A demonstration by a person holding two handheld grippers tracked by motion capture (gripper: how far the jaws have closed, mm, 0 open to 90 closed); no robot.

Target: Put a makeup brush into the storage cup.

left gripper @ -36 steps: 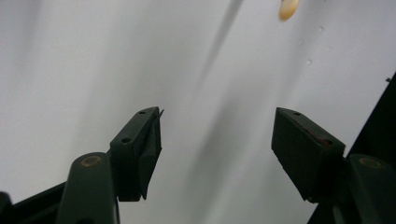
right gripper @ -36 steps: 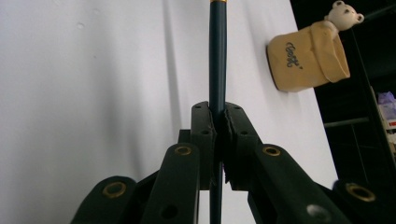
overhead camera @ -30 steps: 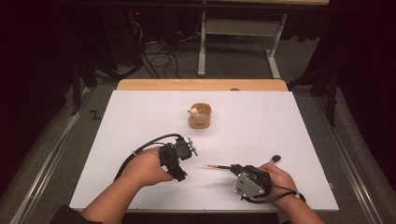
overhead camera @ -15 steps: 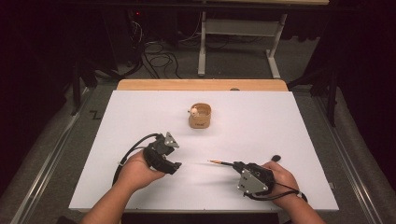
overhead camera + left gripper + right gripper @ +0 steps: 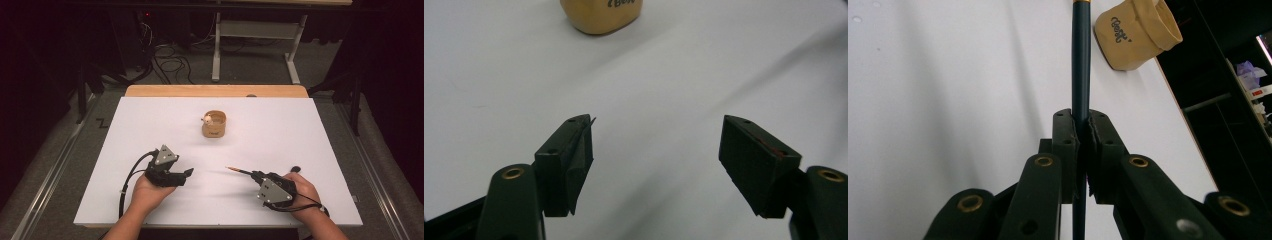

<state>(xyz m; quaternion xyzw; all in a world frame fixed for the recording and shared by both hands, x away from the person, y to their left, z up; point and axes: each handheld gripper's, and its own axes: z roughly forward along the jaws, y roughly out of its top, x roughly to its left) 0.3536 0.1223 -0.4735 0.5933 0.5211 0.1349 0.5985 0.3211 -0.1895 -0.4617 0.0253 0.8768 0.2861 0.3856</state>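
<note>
A slim dark pen (image 5: 1081, 65), round-barrelled with a gold band near its far end, is clamped between the jaws of the right gripper (image 5: 1081, 125), its long axis running straight out along the gripper's own line. In the high view the pen (image 5: 240, 171) sticks out from the right gripper (image 5: 256, 175) to the left and slightly away from the person, held low over the white table (image 5: 310, 150) near its front edge. The thing it would most likely go into, a small tan pouch-like cup (image 5: 214, 125) with a rolled rim and soft, leathery-looking sides, stands upright at the middle of the table, well apart from the pen and beyond its tip, farther from the person and a little to the left. In the right gripper view the cup (image 5: 1138, 32) sits to the right of the pen's line, so the pen does not point at it. The left gripper (image 5: 186, 172), matte black with a grey plate on top, rests near the front left, jaws spread wide and empty (image 5: 654, 150); the cup (image 5: 600, 15) lies ahead of it. Both grippers look about equally far from the cup.
</note>
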